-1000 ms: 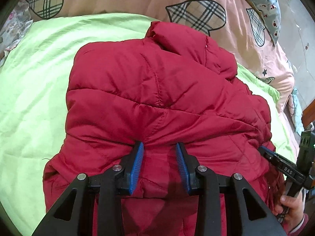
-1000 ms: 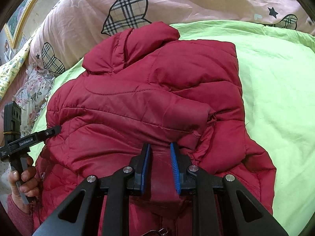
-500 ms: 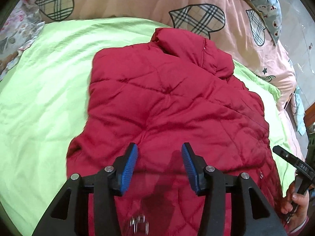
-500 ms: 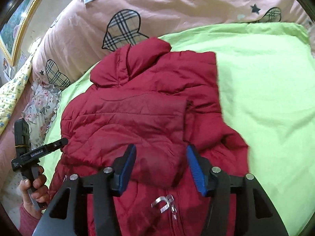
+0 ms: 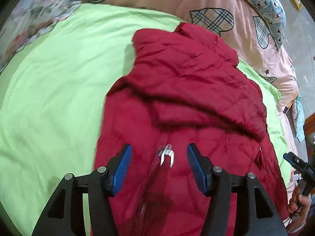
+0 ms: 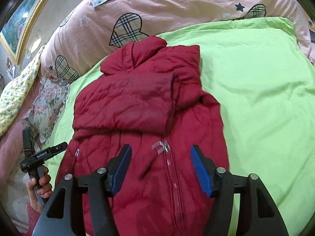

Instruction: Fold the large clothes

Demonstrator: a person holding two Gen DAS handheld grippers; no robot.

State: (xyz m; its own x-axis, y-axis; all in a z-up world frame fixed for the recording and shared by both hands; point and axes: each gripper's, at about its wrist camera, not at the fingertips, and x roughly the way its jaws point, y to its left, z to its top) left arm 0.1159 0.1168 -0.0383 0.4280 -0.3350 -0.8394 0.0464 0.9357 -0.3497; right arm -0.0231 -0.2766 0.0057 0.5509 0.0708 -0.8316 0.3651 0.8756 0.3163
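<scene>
A red quilted puffer jacket (image 5: 193,102) lies front up on a lime green sheet (image 5: 51,90), collar toward the pillows, both sleeves folded across its chest. Its silver zipper pull (image 5: 167,155) shows between my left gripper's blue pads. My left gripper (image 5: 159,169) is open and empty above the jacket's lower front. In the right wrist view the jacket (image 6: 137,102) lies the same way, zipper pull (image 6: 160,147) visible. My right gripper (image 6: 159,169) is open and empty above the lower front. The left gripper (image 6: 39,155) shows at that view's left edge.
A pink duvet with plaid hearts (image 6: 157,15) lies bunched behind the jacket. A floral pillow (image 6: 49,102) and a yellow flowered quilt (image 6: 15,90) sit at the left. The green sheet (image 6: 265,98) spreads wide to the right. A framed picture (image 6: 21,19) hangs at far left.
Both grippers let go of the folded sleeves, opened wide and drew back toward the jacket's hem. The sleeves now rest flat across the chest and the zipper has come into view.
</scene>
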